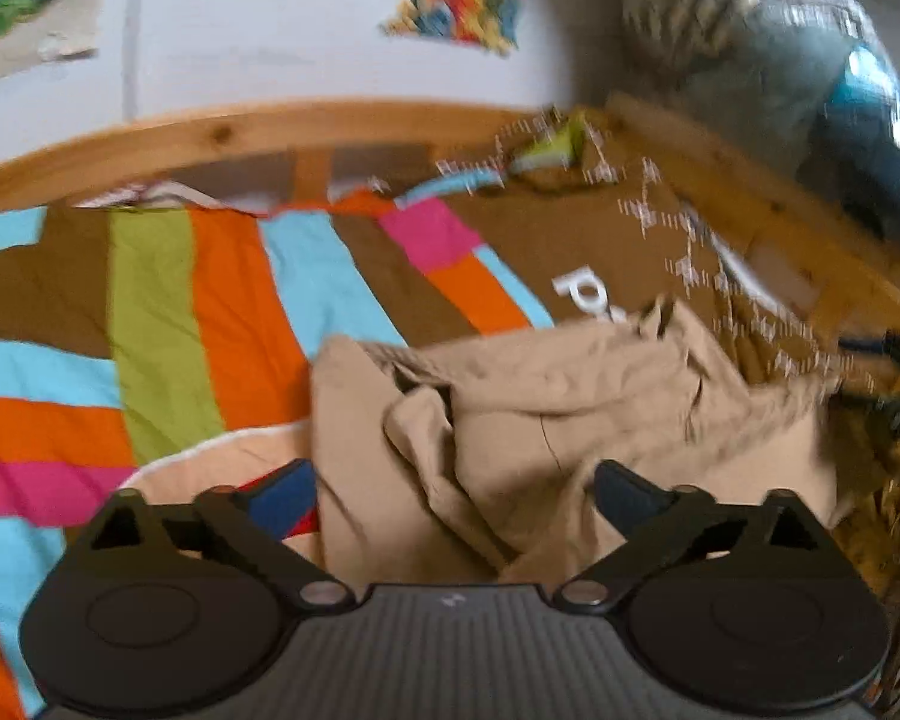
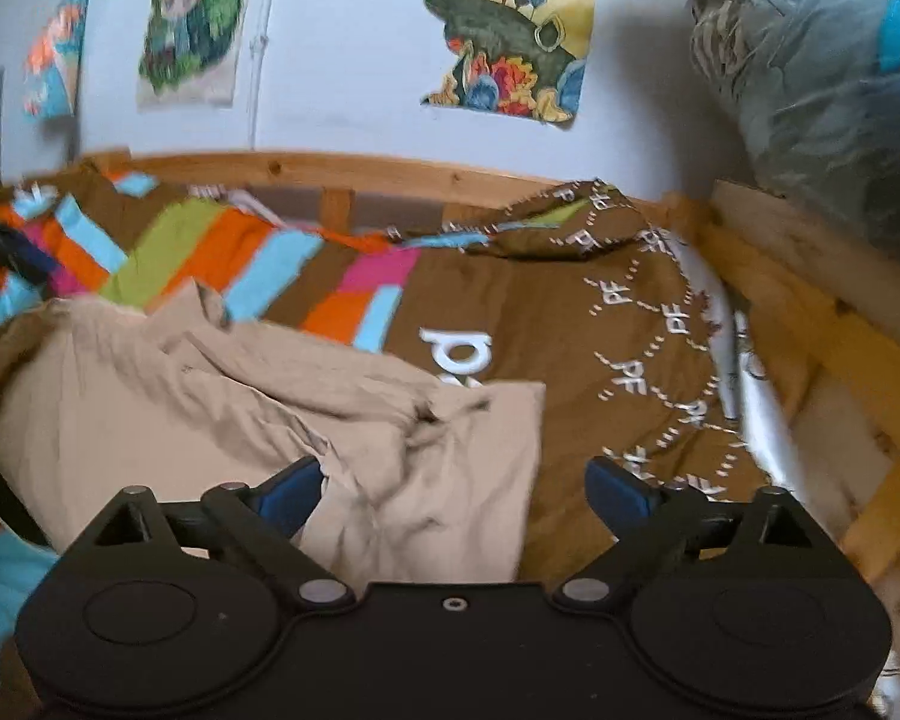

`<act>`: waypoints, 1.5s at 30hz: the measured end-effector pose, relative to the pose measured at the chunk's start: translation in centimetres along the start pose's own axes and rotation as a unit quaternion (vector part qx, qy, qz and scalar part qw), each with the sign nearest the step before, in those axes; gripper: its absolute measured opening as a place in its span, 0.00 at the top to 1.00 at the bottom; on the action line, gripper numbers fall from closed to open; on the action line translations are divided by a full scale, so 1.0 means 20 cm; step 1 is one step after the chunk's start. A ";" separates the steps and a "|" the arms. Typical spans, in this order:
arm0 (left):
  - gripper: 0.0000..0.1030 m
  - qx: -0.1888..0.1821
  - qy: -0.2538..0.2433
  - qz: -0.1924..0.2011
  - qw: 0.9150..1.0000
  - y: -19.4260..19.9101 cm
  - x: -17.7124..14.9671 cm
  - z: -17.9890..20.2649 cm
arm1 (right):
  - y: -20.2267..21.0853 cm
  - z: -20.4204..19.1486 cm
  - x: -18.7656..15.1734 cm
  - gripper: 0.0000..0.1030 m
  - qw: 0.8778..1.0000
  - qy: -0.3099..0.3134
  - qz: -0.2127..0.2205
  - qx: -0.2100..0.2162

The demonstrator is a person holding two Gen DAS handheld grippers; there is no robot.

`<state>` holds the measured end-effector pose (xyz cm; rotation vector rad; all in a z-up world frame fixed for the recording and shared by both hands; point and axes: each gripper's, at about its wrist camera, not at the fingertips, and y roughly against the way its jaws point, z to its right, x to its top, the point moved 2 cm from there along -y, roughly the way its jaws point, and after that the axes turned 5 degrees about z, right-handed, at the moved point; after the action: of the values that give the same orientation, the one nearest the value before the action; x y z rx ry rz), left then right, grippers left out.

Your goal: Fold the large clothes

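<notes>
Right wrist view: beige garment (image 2: 270, 420) lies rumpled on the striped bedspread (image 2: 222, 258), its long axis running left-right, one edge between the wide-open right claw (image 2: 456, 492). Left claw (image 1: 456, 495) gapes likewise above it. Wooden bed frame (image 2: 810, 312) borders right.

Garment (image 2: 222, 420): plain beige. Bedspread (image 1: 168, 312): brown with lime, orange, sky-blue, pink stripes; white lettering at 3 o'clock. Bed frame (image 2: 360, 171): pale pine. Wall (image 2: 342, 60): white, multicoloured pictures (image 2: 510, 30).

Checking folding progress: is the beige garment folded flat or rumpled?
Rumpled: the beige garment lies bunched on the bedspread, with creases and overlapping layers.
</notes>
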<state>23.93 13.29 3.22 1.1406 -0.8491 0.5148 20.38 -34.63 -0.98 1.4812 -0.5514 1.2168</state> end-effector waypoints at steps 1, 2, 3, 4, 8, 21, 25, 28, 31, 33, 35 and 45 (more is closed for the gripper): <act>0.01 -0.006 0.024 -0.003 1.000 0.01 0.00 -0.03 | -0.02 0.00 -0.01 0.09 1.000 0.000 -0.014 -0.007; 0.01 -0.008 0.051 -0.011 0.999 0.02 0.01 -0.06 | -0.05 -0.01 -0.01 0.09 0.999 -0.007 -0.028 -0.016; 0.01 -0.005 0.073 -0.012 0.997 0.03 0.01 -0.09 | -0.07 -0.01 -0.02 0.09 0.999 -0.017 -0.038 -0.025; 0.01 0.000 0.093 -0.007 0.996 0.04 0.02 -0.10 | -0.09 -0.01 -0.02 0.09 0.998 -0.031 -0.044 -0.033; 0.01 0.005 0.094 0.012 0.996 0.14 -0.01 -0.08 | -0.14 0.03 0.03 0.10 0.992 -0.122 -0.031 -0.022; 0.01 0.072 -0.103 -0.028 0.992 0.39 -0.60 0.28 | 0.35 -0.13 -0.16 0.04 0.996 0.080 -0.013 0.046; 0.03 0.094 -0.198 -0.052 0.974 0.32 -0.66 0.36 | 0.40 -0.26 -0.38 0.07 0.980 0.181 -0.072 0.050; 0.19 0.109 -0.225 -0.040 0.968 0.27 -0.68 0.38 | 0.34 -0.26 -0.44 0.25 0.980 0.182 -0.080 0.012; 0.50 0.126 -0.204 -0.026 0.971 0.26 -0.66 0.33 | 0.29 -0.16 -0.38 0.53 0.992 0.110 -0.057 -0.014; 0.59 0.128 -0.170 -0.007 0.977 0.27 -0.63 0.27 | 0.27 -0.08 -0.31 0.63 0.997 0.061 -0.038 -0.029; 0.79 0.130 -0.123 0.014 0.984 0.29 -0.59 0.20 | 0.24 0.00 -0.26 0.77 0.999 0.016 -0.021 -0.041; 0.81 0.220 0.087 -0.018 0.971 0.12 -0.57 -0.25 | -0.09 0.19 -0.37 0.82 0.982 -0.089 -0.100 -0.136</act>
<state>17.07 19.50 -5.40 1.4861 -0.5724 0.7866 20.63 -39.54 -7.89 1.3816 -0.6440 0.8228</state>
